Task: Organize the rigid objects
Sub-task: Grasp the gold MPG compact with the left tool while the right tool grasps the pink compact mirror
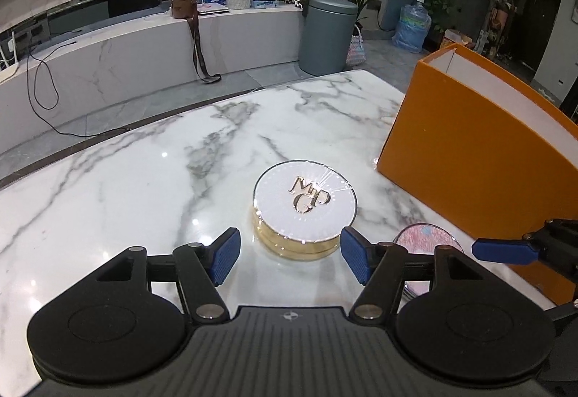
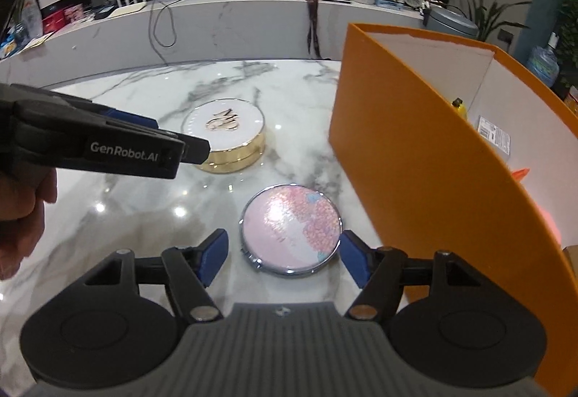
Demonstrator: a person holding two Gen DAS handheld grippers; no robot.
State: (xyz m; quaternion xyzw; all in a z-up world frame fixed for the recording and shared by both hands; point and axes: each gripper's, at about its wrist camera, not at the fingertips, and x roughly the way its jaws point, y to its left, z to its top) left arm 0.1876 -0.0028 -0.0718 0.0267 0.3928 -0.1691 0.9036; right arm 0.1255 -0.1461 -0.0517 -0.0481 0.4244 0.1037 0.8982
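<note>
The gold compact (image 1: 305, 212), a thick rigid puck with a glossy, likely slippery lid, sits on the marble surface (image 1: 126, 180) beside the orange box (image 1: 469, 158); the left hand-held gripper (image 1: 290, 252) is spread, its pads flanking the compact's near rim without touching. Take it across the gold side wall.

From the right wrist, the pink mirror (image 2: 290, 229) lies flat, thin, probably fragile; the right hand-held gripper (image 2: 285, 258) is spread around its edge.

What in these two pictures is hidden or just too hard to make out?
- Orange box contents: right wrist view shows only a yellow item and a label; the near wall hides the rest.
- Pink mirror: left wrist view, mostly behind the left gripper.
- Gold compact: right wrist view, partly behind the left gripper.
</note>
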